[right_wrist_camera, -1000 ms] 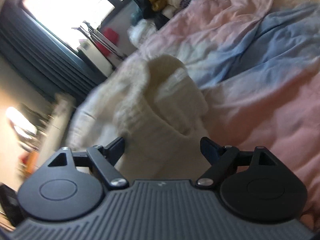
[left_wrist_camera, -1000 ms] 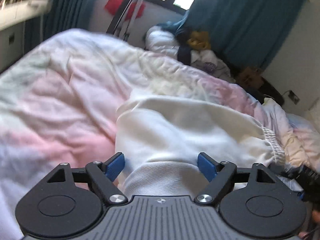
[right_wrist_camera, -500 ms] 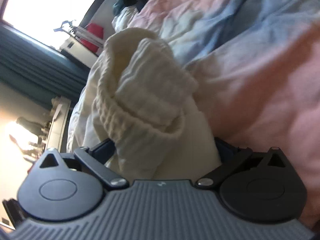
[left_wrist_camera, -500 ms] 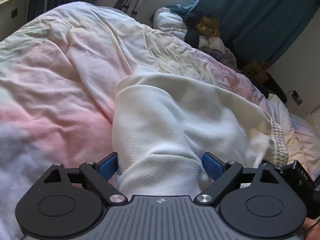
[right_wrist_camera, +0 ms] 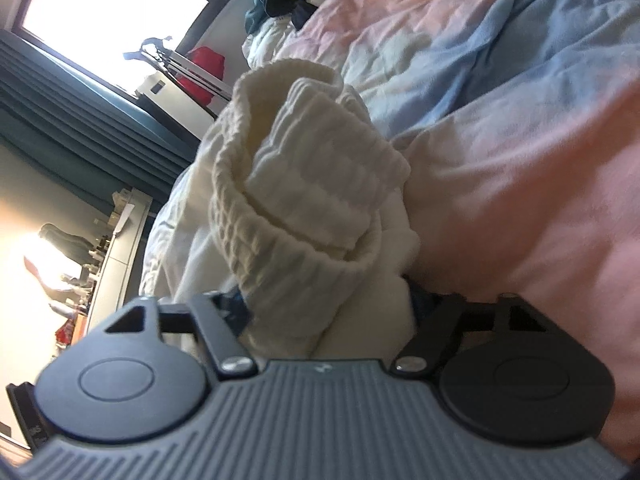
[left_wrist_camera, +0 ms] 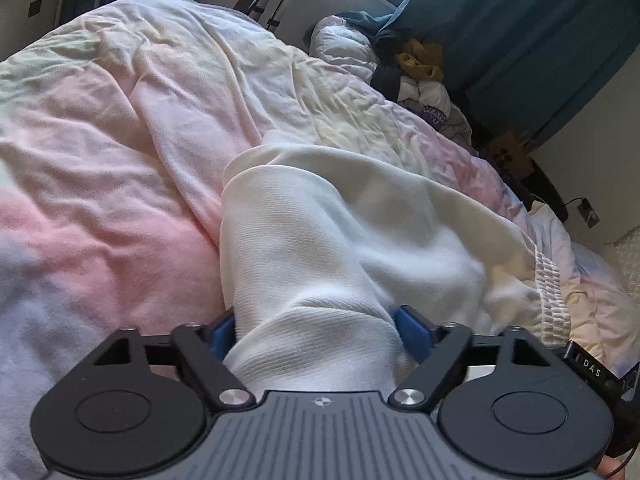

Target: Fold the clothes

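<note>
Left tongs (left_wrist_camera: 316, 332): jaws closing, blue pads either side of a bunched end of the cream garment (left_wrist_camera: 340, 232), cloth fills the gap and looks pinched

Right tongs (right_wrist_camera: 332, 300): also closing, around the ribbed waistband (right_wrist_camera: 304, 184) end, folded band sits right between the fingers

Garment lies on the bed, on the pink-blue duvet (left_wrist_camera: 100, 184), running away from my left tongs and off toward the right where the ribbed band shows. So its long axis spans the two grips, one hand per end, neither nearer

My read: both ends gripped for the next fold, lift together to keep it square

Beyond: clothes pile (left_wrist_camera: 416, 68) by the teal curtain (left_wrist_camera: 520, 32)
</note>
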